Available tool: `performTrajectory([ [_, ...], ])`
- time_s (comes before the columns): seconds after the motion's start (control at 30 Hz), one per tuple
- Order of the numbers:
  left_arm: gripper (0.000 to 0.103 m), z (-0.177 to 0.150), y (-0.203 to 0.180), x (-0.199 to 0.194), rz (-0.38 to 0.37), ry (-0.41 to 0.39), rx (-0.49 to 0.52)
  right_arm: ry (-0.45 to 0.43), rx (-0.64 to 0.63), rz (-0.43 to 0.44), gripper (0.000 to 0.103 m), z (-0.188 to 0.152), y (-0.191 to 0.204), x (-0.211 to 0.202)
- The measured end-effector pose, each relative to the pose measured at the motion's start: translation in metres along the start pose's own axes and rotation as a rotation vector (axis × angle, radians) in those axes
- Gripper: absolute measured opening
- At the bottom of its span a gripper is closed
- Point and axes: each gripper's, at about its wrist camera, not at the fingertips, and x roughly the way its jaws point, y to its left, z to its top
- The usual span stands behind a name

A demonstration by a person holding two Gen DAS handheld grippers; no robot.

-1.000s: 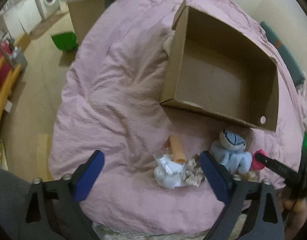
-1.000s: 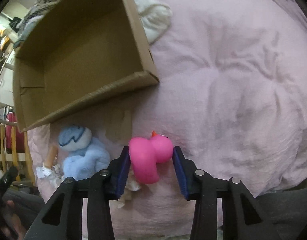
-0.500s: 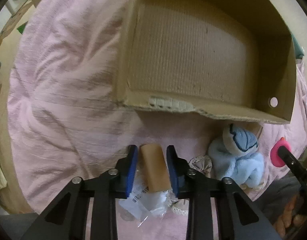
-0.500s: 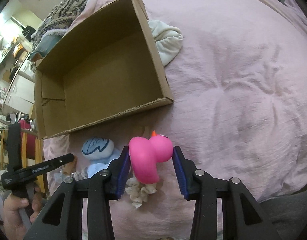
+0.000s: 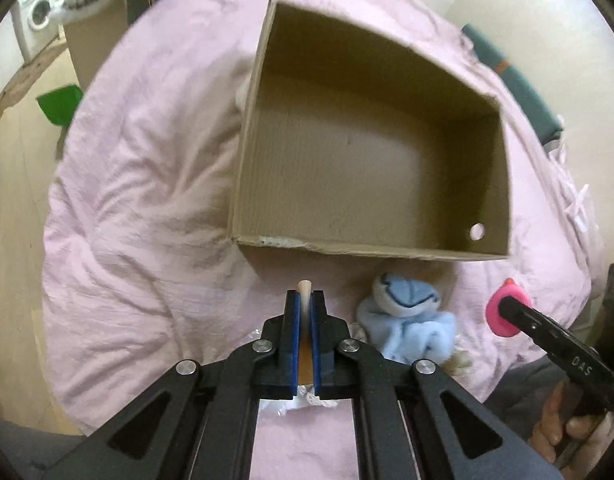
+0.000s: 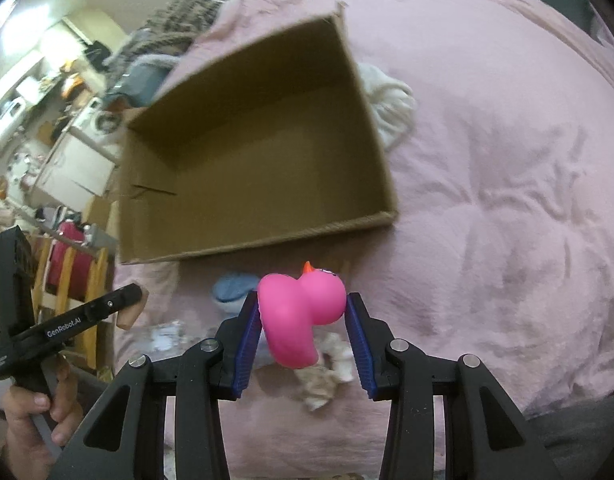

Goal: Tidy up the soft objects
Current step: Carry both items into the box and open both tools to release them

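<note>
Left tongs (image 5: 303, 300) are clamped on a tan tube (image 5: 303, 289), level and aimed at the box's (image 5: 371, 251) near wall. Right tongs (image 6: 303, 312) grip a pink duck (image 6: 297, 312) (beak up), raised above the bed (image 6: 507, 200) near its front edge, before the box.
</note>
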Motion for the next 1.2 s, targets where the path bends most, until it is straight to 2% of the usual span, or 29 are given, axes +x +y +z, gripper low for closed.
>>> performTrajectory([
  [0.1,0.005,-0.003,-0.002,-0.01,0.015,-0.066,0.014,-0.049,-0.046,0.037,0.044,0.006,0.01,-0.014],
  [0.3,0.005,0.023,-0.02,-0.023,0.032,-0.163,0.043,-0.107,-0.134,0.07,0.044,0.03,0.036,-0.031],
  [0.53,0.005,0.056,-0.046,-0.02,0.084,-0.274,0.129,-0.137,-0.183,0.056,0.044,0.061,0.049,-0.021],
  [0.73,0.005,0.064,-0.041,0.019,0.103,-0.249,0.13,-0.116,-0.113,0.064,0.044,0.072,0.037,0.013],
  [0.9,0.006,0.062,-0.029,0.041,0.102,-0.213,0.117,-0.08,-0.126,0.031,0.044,0.068,0.035,0.034],
  [1.03,0.006,0.059,-0.021,0.049,0.102,-0.221,0.083,-0.045,-0.138,0.009,0.044,0.06,0.035,0.048],
  [1.2,0.006,0.054,-0.027,0.046,0.113,-0.244,0.119,-0.043,-0.165,-0.016,0.044,0.059,0.039,0.054],
])
